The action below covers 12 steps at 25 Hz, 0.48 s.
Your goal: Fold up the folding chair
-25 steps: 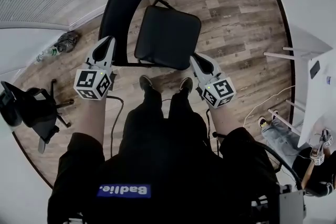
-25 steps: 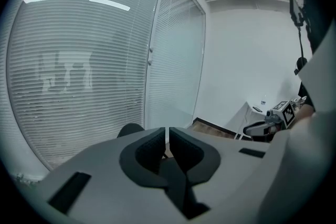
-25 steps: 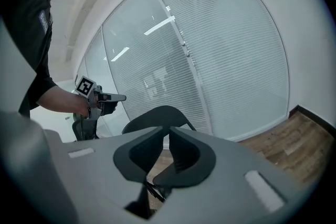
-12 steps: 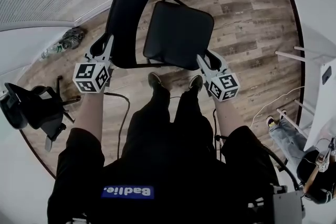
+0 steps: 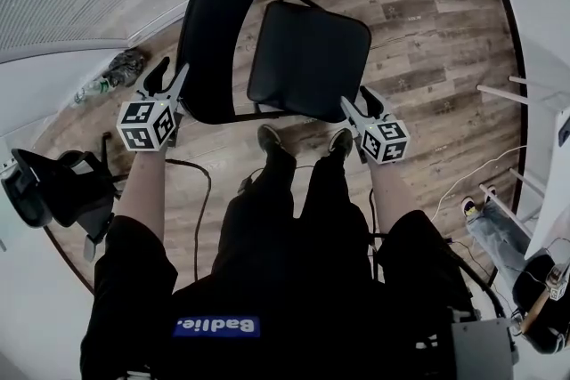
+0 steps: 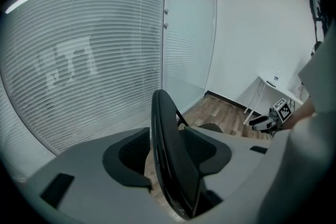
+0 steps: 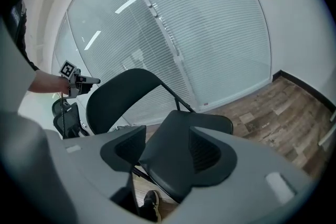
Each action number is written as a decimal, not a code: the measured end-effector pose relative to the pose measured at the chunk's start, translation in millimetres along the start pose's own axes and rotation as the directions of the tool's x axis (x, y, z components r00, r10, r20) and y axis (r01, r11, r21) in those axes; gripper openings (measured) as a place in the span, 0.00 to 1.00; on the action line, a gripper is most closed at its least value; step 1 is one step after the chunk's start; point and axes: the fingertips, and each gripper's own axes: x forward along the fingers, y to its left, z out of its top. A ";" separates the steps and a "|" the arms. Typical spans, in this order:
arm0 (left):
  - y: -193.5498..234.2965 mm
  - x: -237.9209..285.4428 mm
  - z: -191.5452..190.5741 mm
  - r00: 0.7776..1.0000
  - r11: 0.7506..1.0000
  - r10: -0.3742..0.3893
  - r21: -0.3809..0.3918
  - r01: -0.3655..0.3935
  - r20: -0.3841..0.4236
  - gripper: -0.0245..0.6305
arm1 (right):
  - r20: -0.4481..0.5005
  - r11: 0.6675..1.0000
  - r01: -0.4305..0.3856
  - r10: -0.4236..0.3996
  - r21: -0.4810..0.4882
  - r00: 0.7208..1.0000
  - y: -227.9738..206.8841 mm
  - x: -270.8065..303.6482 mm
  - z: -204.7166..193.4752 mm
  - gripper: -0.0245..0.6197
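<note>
The black folding chair stands unfolded on the wood floor, its curved backrest [image 5: 209, 40] to the left and its padded seat [image 5: 307, 58] to the right. My left gripper [image 5: 162, 77] is at the backrest's near left edge. In the left gripper view the backrest [image 6: 170, 165] runs edge-on between the jaws of the left gripper [image 6: 167, 136], which are opening and not pressing on it. My right gripper [image 5: 361, 105] is at the seat's near right corner. In the right gripper view the seat [image 7: 173, 160] lies between the opening jaws of the right gripper [image 7: 167, 136].
A black office chair [image 5: 53, 187] stands at the left, with a cable [image 5: 200, 200] on the floor beside it. The person's shoes [image 5: 272, 138] are just in front of the folding chair. White desk legs [image 5: 512, 93] are at the right. A blind-covered glass wall [image 6: 105, 60] is behind.
Both grippers came down and forward to the chair and their jaws opened. The left now straddles the backrest's edge, the right the seat's corner.
</note>
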 end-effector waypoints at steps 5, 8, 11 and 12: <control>6.1 20.3 -17.5 0.998 0.998 -0.048 -0.037 0.046 -0.052 0.37 | -0.052 0.992 0.031 -0.025 0.119 0.998 -37.0 19.1 -38.4 0.51; 10.6 29.0 -27.4 0.993 0.996 -0.079 -0.058 0.074 -0.084 0.38 | -0.084 0.976 0.062 -0.045 0.209 0.995 -63.6 32.0 -64.1 0.60; 9.3 35.3 -32.5 0.989 0.994 -0.091 -0.062 0.084 -0.114 0.38 | -0.106 0.949 0.084 -0.054 0.305 0.993 -94.8 42.6 -89.9 0.68; 6.2 39.3 -34.1 0.987 0.994 -0.100 -0.062 0.093 -0.122 0.38 | -0.115 0.938 0.095 -0.059 0.333 0.992 -106.9 43.3 -99.8 0.70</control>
